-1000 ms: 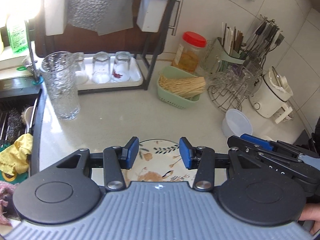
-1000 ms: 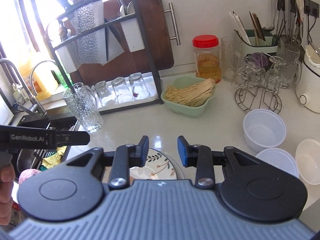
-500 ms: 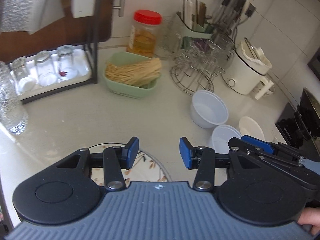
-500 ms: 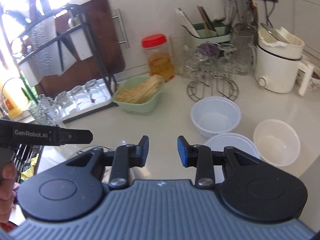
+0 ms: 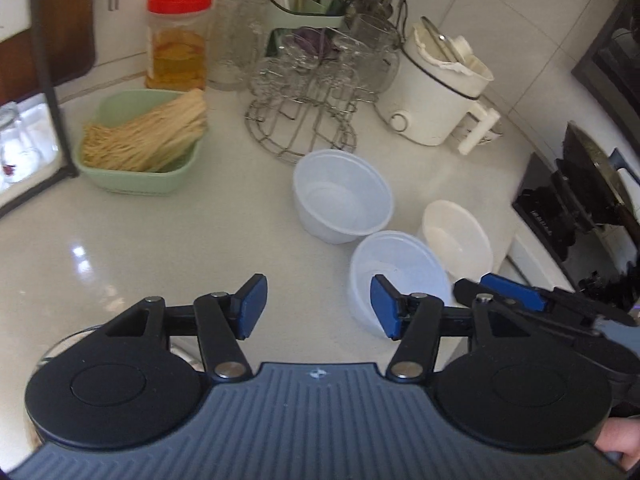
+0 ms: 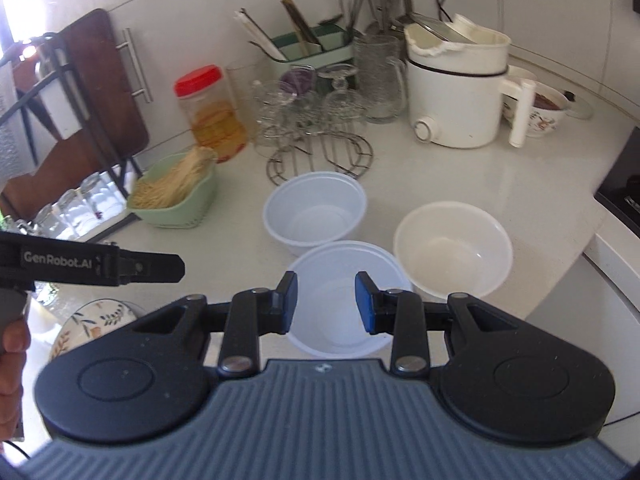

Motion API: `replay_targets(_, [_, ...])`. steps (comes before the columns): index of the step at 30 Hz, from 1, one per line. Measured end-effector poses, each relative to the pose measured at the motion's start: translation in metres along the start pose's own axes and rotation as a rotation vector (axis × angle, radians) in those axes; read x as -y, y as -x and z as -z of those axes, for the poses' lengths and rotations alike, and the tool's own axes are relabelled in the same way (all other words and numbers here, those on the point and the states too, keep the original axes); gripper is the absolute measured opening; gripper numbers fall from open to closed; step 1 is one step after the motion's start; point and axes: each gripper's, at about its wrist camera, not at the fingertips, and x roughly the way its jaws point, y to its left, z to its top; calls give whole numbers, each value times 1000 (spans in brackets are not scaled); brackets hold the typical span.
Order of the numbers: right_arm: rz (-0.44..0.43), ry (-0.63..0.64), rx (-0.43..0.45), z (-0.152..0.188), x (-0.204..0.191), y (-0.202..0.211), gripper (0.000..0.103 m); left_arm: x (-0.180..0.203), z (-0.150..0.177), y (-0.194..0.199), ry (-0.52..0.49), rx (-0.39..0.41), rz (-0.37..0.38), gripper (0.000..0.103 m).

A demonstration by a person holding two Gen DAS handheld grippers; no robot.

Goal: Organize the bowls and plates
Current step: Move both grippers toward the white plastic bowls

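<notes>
Three empty white bowls stand together on the counter: a far bowl [image 5: 342,196] [image 6: 316,212], a near bowl [image 5: 400,276] [image 6: 340,300] and a cream bowl [image 5: 456,238] [image 6: 452,250] to the right. My left gripper [image 5: 316,312] is open and empty above the counter, left of the near bowl. My right gripper [image 6: 326,302] is open and empty, hovering above the near bowl. A floral plate [image 6: 86,320] lies at lower left, mostly hidden by the grippers.
A green basket of noodles [image 5: 140,148], a red-lidded jar [image 5: 178,40], a wire rack of glasses [image 5: 308,92] and a white electric pot [image 5: 436,92] stand behind the bowls. A dish rack [image 6: 60,120] is at left, a stove [image 5: 580,200] at right.
Both grippers have swung right, away from the floral plate and towards the three white bowls. The right gripper now hovers over the near bowl. Both stay open.
</notes>
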Motion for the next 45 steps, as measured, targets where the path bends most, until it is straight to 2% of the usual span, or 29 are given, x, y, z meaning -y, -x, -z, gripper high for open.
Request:
replay_targets(1, [2, -20, 2, 1, 4, -1, 61, 1, -1, -4, 4, -2, 12, 68])
replay_targets(15, [-43, -61, -110, 4, 40, -42, 60, 14, -10, -71, 27, -103, -20, 68])
replay_targets(23, [-39, -80, -163, 4, 52, -68, 60, 16, -6, -101, 58, -176, -27, 67])
replay_targets(26, [-33, -58, -172, 2, 52, -73, 54, 19, -7, -109, 92, -179, -19, 67])
replay_targets(28, [-35, -55, -178, 1, 53, -77, 40, 22, -7, -114, 97, -175, -15, 67])
replay_targets(31, [-24, -49, -200, 1, 54, -85, 32, 26, -8, -122, 98, -183, -10, 57])
replay_targets(33, [-34, -45, -214, 1, 54, -89, 29, 27, -8, -123, 91, -183, 0, 43])
replay_targets(35, [-52, -31, -225, 1, 53, -91, 27, 28, -8, -123, 88, -183, 11, 40])
replay_targets(45, [-130, 23, -248, -3, 39, -85, 25, 23, -8, -98, 95, -162, -23, 40])
